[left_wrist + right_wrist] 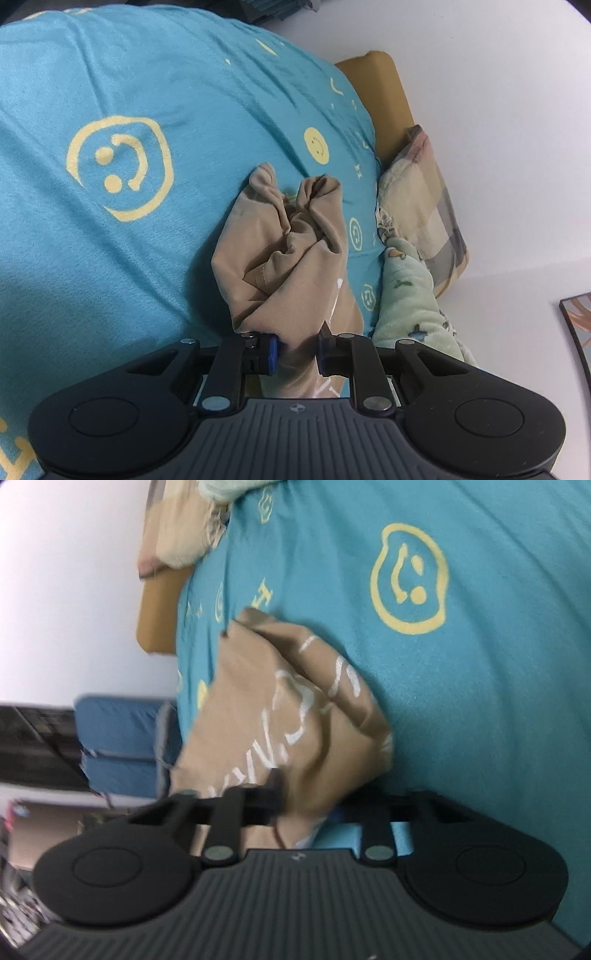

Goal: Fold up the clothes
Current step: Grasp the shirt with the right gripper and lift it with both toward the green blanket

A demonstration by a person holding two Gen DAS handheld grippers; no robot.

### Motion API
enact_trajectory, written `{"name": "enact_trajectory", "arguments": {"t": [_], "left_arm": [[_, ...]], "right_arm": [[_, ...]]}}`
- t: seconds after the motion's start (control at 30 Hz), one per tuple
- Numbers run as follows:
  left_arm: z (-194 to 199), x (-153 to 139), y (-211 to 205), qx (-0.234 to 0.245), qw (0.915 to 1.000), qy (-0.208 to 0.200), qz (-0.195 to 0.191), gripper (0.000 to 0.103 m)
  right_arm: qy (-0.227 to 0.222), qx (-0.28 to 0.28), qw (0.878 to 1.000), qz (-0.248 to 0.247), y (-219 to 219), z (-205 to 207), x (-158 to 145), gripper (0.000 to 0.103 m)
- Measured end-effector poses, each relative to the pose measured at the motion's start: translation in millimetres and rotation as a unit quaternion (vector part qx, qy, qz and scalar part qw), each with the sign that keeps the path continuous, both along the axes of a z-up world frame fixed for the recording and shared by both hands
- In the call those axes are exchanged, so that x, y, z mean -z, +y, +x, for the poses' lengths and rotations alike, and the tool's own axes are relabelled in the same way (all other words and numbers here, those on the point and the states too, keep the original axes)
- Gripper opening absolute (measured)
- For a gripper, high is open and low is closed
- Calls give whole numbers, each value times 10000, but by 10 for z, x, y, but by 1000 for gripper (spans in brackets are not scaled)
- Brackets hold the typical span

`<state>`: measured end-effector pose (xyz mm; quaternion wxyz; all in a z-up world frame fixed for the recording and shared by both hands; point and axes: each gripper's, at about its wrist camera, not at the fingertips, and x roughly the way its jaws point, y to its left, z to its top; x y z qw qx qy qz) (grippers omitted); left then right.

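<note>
Your left tool (295,354) has its blue-padded fingers (272,352) pinching a bunch of the tan garment (284,251). The cloth rises from the tool toward 12 o'clock in the left wrist view, crumpled into folds, with two bunched ends at the top. It lies over the teal bed cover (110,92), which is printed with yellow smiley faces.

At 3 o'clock from the garment sits a pale green fleece blanket (410,299), and beyond it toward 2 o'clock a checked pillow (424,206) leans against the mustard headboard (384,92) and the white wall (498,74).

Your right tool (303,805) is also closed on the tan garment (280,709): cloth fills the gap between its fingers, though that view is blurred. Here the garment shows white lettering and spreads from the tool toward 11 o'clock across the teal bed cover (480,701). A blue cushion (118,738) lies off the bed at 9 o'clock.
</note>
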<state>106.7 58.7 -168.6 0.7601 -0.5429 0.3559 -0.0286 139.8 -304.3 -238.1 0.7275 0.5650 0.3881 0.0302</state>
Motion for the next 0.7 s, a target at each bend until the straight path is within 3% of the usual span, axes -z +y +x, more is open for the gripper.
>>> {"name": "enact_trajectory", "arguments": {"t": [0.13,0.3,0.4,0.57,0.7], "left_arm": [[-42,-58,6,29,9998,103,176,18],[-354,-458,-17,376,9983,-178,402,18],[-604,-733,-153,612,9970,-308,365,17],[-1019,-1191,-382,1005,9931,-522,304,18],[-974,-1493,-948,1477,9860,-671,396,18]], "right_arm": [[-289,38,9993,-218,44,-141,-199,13],[-938,85,9940,-559,10,-574,-720,12],[-1262,207,9885,-806,-57,-978,-1050,12],[-1606,638,9820,-760,-351,-1652,-1496,13],[-1739,815,9780,-817,-693,-1930,-1740,13]]}}
